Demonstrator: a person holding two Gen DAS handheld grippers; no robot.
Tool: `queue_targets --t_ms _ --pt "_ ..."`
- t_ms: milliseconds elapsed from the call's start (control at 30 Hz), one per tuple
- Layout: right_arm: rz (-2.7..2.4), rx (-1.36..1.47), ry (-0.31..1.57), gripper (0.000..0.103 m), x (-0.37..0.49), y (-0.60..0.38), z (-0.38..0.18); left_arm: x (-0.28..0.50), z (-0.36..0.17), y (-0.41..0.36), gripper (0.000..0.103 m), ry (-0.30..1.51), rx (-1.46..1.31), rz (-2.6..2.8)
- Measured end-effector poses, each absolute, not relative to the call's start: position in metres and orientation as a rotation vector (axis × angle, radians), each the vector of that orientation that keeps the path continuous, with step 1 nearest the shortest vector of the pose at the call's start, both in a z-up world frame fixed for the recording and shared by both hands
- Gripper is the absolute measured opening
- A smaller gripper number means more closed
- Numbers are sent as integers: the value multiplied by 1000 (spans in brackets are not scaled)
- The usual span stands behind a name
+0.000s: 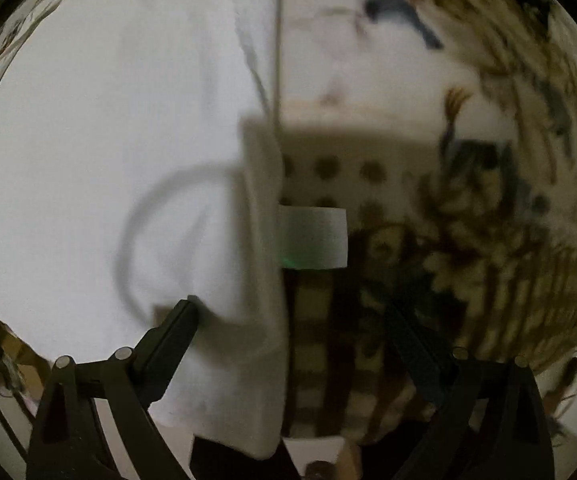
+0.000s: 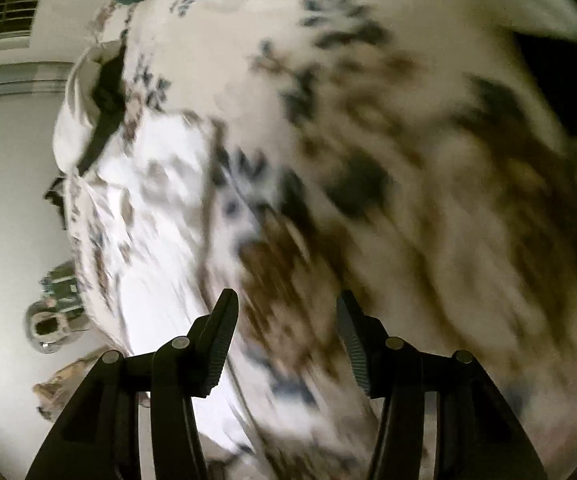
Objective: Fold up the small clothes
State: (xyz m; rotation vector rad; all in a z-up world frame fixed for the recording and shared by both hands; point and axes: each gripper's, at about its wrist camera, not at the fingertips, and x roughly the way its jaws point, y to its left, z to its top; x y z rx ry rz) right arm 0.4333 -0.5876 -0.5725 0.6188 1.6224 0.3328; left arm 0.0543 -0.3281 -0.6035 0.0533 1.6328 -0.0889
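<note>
1. In the left wrist view, a plain white garment (image 1: 108, 160) fills the area from 7 to 12 o'clock, its straight edge running down the middle of the frame.
2. The left gripper (image 1: 292, 308) stands wide open; its left finger (image 1: 172, 336) rests against the white cloth at 7 o'clock, while the right finger sits over the patterned fabric, nothing pinched between them.
3. A small white tag (image 1: 314, 238) sticks out from the garment's edge near centre.
4. A floral-patterned cover (image 1: 488, 200) spreads from 1 to 5 o'clock.
5. In the right wrist view, a pale floor (image 2: 8, 200) lies at 9 o'clock.
6. A white floral-printed cloth (image 2: 148, 220) is bunched left of centre, blurred.
7. The right gripper (image 2: 286, 308) is spread open above the printed fabric at 6 o'clock, gripping nothing.
</note>
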Motion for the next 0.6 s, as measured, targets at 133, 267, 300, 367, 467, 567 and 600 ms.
queue_targets --t_ms 133,267,300,367,467,567,600 --pt "374 732 1654 53 494 -548 -618 55 -601 -319 50 1560 41 -75" --pt "357 805 1669 53 519 -523 -640 60 -590 -299 3 1511 3 -77" --pt "338 795 1650 51 522 -517 -637 60 -586 -293 2 1494 -6 -85" --pt "334 758 1628 6 525 -506 -627 61 -578 -280 1 1476 -26 -92" --pt "335 698 1607 6 529 -494 -602 62 -551 -253 1 1435 -72 -82" --pt "346 608 1608 5 536 -473 -568 57 -517 -222 1 1405 -122 -53" --pt "350 585 1608 5 540 -467 -557 53 -504 -216 1 1401 -144 -40"
